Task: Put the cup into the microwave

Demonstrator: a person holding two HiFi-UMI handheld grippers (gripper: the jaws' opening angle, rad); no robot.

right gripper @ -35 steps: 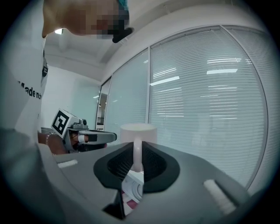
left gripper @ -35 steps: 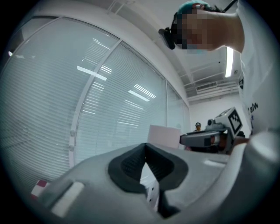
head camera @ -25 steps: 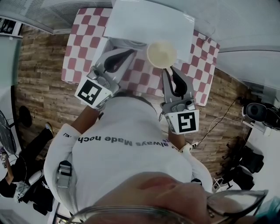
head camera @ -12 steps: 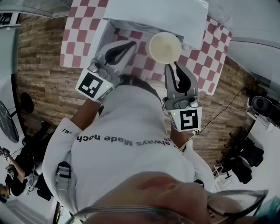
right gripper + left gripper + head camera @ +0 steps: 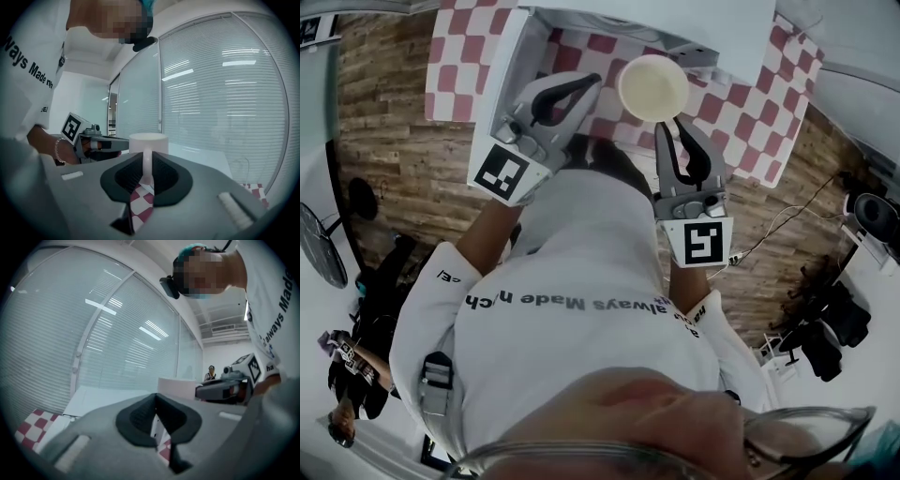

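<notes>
— Where does the head view look from?

— From above the person's chest, steeply down past the shirt point(image 5: 581, 262) onto the left gripper point(image 5: 592, 82), the right gripper point(image 5: 678, 124), the cup point(image 5: 652, 86) and the checked cloth point(image 5: 459, 75).

— And the gripper views?

— Each sits close behind its own jaws, angled upward toward the window blinds point(image 5: 225, 93).

— What overlaps?

— Each gripper view catches the other gripper and the person's torso at its inner edge. Both show the cup, the window blinds and a sliver of checked cloth. The head view shares the cup, the cloth and both grippers.
</notes>
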